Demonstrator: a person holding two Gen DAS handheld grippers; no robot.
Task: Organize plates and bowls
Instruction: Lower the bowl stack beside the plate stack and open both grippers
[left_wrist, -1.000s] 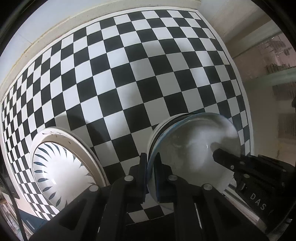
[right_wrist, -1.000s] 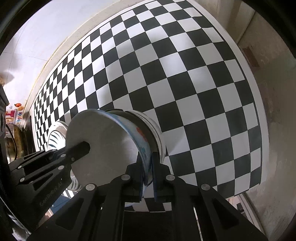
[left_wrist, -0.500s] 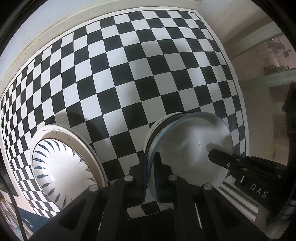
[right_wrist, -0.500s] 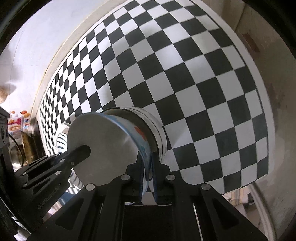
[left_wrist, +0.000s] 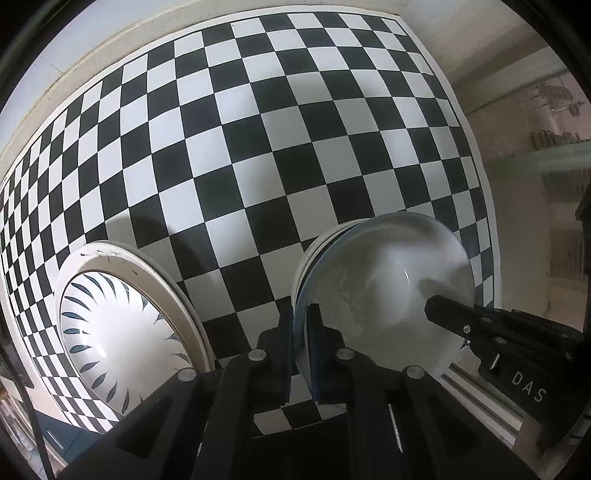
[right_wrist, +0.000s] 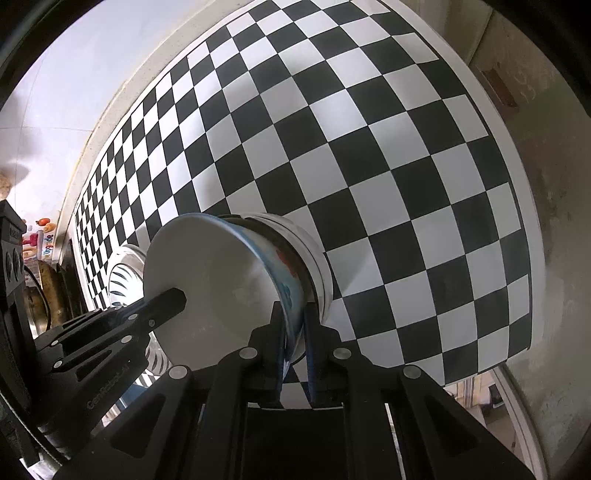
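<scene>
Soft daylight, gentle shadows — sharp centre, fisheye-bent edges with dark vignette.

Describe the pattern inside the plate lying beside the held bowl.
White plate with a ring of dark blue leaf-like strokes; clearest in the left wrist view.

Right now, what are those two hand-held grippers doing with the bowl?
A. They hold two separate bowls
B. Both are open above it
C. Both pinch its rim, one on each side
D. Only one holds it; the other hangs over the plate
C: the left hand-held gripper and the right hand-held gripper each clamp opposite sides of the rim of the same bowl.
</scene>
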